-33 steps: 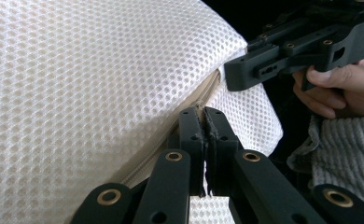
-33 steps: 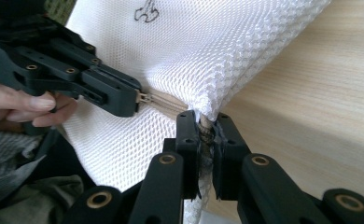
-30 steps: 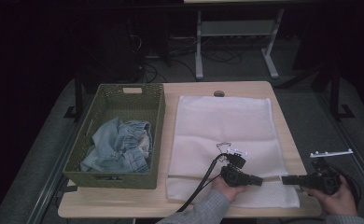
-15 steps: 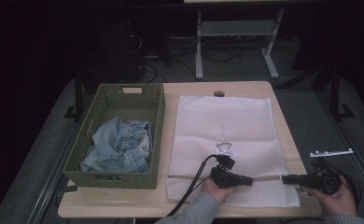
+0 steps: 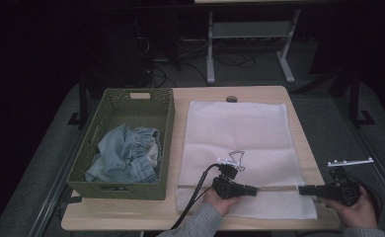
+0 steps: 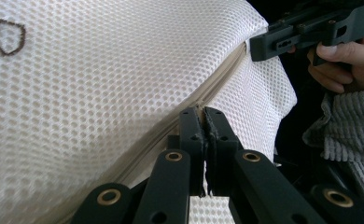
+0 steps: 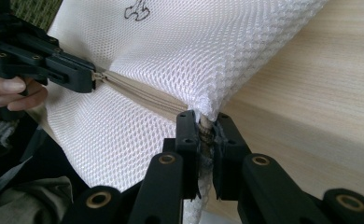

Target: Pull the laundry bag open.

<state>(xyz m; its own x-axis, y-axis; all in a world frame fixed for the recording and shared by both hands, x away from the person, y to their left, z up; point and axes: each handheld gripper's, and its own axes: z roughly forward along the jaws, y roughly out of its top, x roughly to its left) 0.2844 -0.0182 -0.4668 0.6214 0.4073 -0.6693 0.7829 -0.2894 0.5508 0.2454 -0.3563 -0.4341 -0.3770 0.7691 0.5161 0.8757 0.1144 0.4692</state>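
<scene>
I saw crumpled denim point(image 5: 124, 153) in the green basket point(image 5: 167, 129) at the table's point(image 5: 259, 91) left edge; both my grippers, left gripper point(image 5: 252, 189) and right gripper point(image 5: 301, 189), were clamped on the mesh bag's point(image 5: 240, 128) zipper point(image 5: 277, 188).

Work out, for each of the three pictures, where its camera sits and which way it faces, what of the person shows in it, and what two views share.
High view: above the person's side, looking forward and down on the table, basket, mesh bag; forearms, both hands.
Left gripper view: rides the left gripper, looking along the zip; the other hand, a sleeve.
Right gripper view: rides the right gripper, at the bag's edge; the other hand's fingers.
Shared: both gripper views show the zip, each with the opposite gripper.
</scene>
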